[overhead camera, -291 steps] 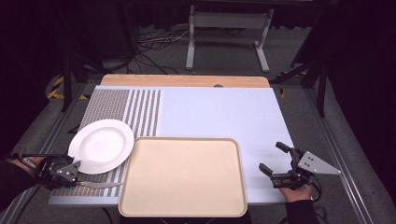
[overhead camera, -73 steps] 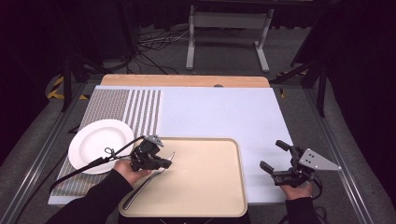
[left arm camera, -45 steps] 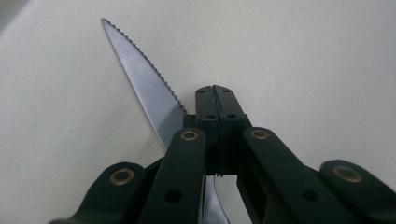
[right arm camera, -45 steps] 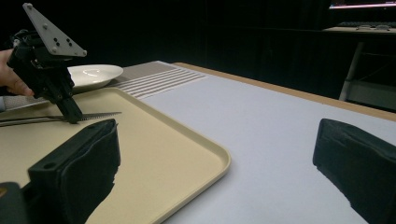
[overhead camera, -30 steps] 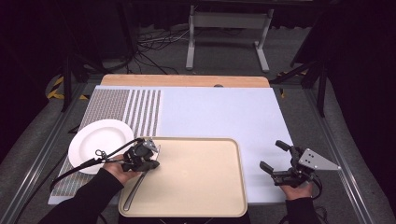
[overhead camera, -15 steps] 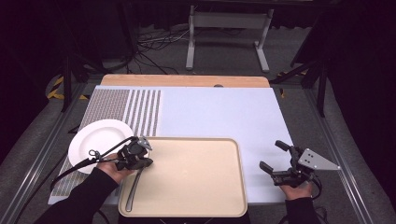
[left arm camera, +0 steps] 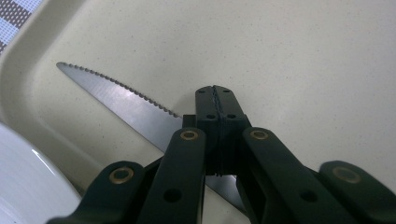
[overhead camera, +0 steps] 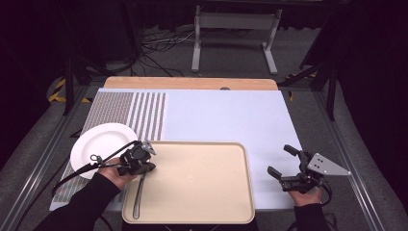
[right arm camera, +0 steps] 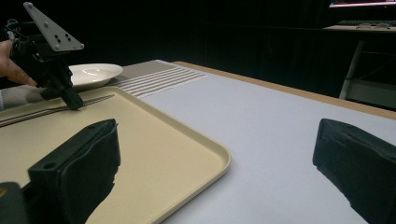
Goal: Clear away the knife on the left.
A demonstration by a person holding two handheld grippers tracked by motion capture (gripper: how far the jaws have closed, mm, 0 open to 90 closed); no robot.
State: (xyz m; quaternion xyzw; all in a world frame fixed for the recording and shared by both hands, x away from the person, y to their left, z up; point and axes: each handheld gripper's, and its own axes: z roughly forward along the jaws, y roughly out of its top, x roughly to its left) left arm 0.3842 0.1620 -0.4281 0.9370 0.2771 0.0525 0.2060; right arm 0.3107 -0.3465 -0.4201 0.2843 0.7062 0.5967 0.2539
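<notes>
Down on the left side of the tray (overhead camera: 202, 192) lies one knife (left arm camera: 121, 100), its serrated blade flat on the beige surface and pointing toward the far left corner, its handle running back toward the near edge. The left gripper (overhead camera: 144, 166) sits right over it: in the left gripper view the two black fingers (left arm camera: 205, 119) are pressed together, pad against pad with no gap, and the blade passes underneath them rather than between them. Whether the tips actually touch the metal cannot be told.

One white plate (overhead camera: 103, 144) rests on the desk (overhead camera: 231, 115) just left of the tray, close beside its far left corner, partly on the striped mat (overhead camera: 130, 108). One tray, one knife and one plate are all that lie on the desk.

The left hand (overhead camera: 115, 174) comes in from the near left, forearm in a dark sleeve angled up toward the tray's left edge, gripper tilted down onto the tray. The right hand (overhead camera: 303, 195) rests at the near right of the desk, well apart from the tray, holding the right gripper (overhead camera: 281, 163) roughly level and aimed left and far. Its fingers (right arm camera: 79, 163) stand spread wide with nothing between them.
</notes>
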